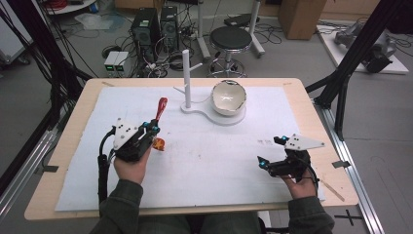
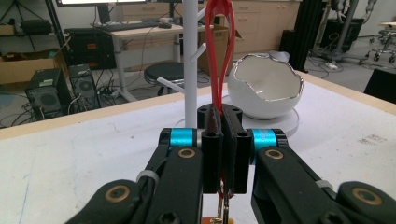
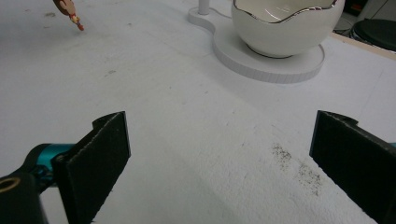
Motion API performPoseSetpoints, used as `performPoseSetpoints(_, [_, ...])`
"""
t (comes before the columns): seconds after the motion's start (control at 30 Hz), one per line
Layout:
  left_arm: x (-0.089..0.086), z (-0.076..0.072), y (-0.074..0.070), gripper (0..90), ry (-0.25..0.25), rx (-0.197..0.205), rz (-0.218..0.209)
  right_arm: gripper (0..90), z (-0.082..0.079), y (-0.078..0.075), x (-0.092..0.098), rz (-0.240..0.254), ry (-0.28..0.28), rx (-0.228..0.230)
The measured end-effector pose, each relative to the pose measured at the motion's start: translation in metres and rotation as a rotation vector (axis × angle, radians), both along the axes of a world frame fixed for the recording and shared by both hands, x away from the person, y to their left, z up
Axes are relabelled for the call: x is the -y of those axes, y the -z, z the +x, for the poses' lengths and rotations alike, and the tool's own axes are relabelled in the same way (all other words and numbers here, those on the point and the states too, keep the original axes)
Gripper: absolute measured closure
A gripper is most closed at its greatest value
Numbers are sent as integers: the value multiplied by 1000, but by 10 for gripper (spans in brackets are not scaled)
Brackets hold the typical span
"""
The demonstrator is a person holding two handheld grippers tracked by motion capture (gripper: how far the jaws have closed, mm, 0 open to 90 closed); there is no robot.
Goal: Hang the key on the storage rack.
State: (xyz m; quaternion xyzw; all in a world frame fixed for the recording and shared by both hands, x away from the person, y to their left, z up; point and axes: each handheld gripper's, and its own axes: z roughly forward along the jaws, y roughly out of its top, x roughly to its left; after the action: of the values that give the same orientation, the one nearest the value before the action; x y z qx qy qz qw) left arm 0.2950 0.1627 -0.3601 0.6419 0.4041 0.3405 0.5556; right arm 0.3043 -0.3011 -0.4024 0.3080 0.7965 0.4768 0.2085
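White sheeting covers the bench [image 1: 68,146], with cables, computer towers and a stool on the floor beyond it.

The left claw [image 1: 155,128] is clamped hard on a red strap [image 1: 161,107], both jaws pressed flat together with the strap pinched between them. The loop stands up and away from the jaws, and a small orange charm [image 1: 159,144] dangles beneath, just clear of the sheet. In the left gripper view the strap [image 2: 218,51] rises as a narrow open loop in front of the white rack [image 2: 190,65].

The step looks like hanging that loop on one of the rack's pegs. To do it well, I'd keep the pinch low on the strap so the loop stays open, lift until the loop clears a peg's tip, then thread it over and lower before letting go. The loop is slim, so the approach needs to be square to the peg.

The right claw [image 1: 270,150] sits well apart on the near right of the bench, jaws wide and holding nothing.

A cracked-egg bowl [image 1: 229,97] rests on the rack's base [image 1: 229,118], just right of the post [image 1: 186,78]. It stands close to the pegs on that side, so coming in from the left keeps the claw away from it.
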Motion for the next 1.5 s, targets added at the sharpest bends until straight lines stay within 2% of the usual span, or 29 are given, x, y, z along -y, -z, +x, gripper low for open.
performPoseSetpoints(0.57, [8, 6, -14, 865, 30, 33, 12, 40, 1, 1, -1, -7, -4, -4])
performPoseSetpoints(0.93, [14, 10, -16, 865, 42, 30, 21, 35, 1, 1, -4, -5, -7, -6])
performPoseSetpoints(1.5, [25, 22, -30, 866, 55, 42, 47, 35, 2, -1, -3, 7, -2, 0])
